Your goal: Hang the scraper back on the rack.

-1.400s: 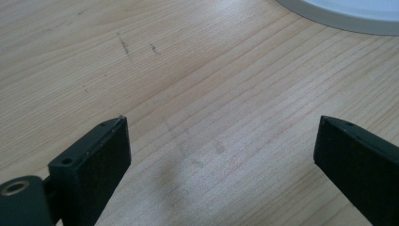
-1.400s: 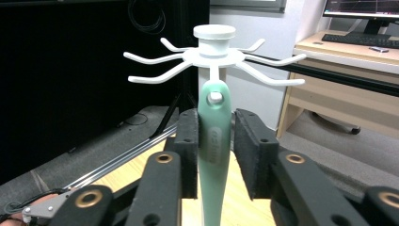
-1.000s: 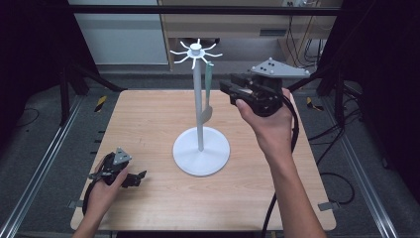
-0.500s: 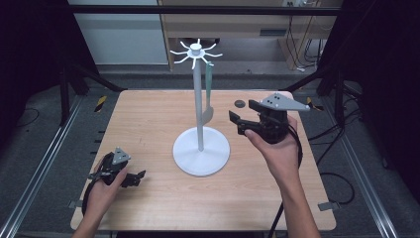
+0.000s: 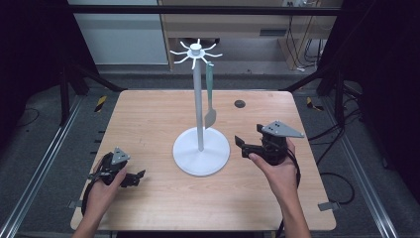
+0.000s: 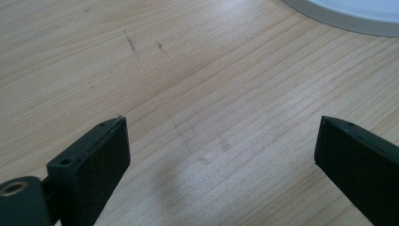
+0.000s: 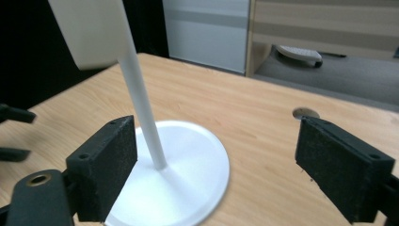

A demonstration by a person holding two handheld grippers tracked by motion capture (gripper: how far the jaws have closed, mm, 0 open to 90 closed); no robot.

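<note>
both grippers released beside the white metal hook stand (image 5: 200, 148)
left gripper (image 5: 132, 178) low over the light wooden tabletop (image 5: 148, 119); right gripper (image 5: 242, 145) near the stand's round base; pale green spatula (image 5: 209, 99) hangs from a hook.

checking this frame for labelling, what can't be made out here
- High view: how the green-handled utensil hooks onto the white pronged stand; too small.
- Right gripper view: the blurred pale blade is cut off by the top edge.
- Left gripper view: the stand's round white base is cut off at the top edge.
</note>
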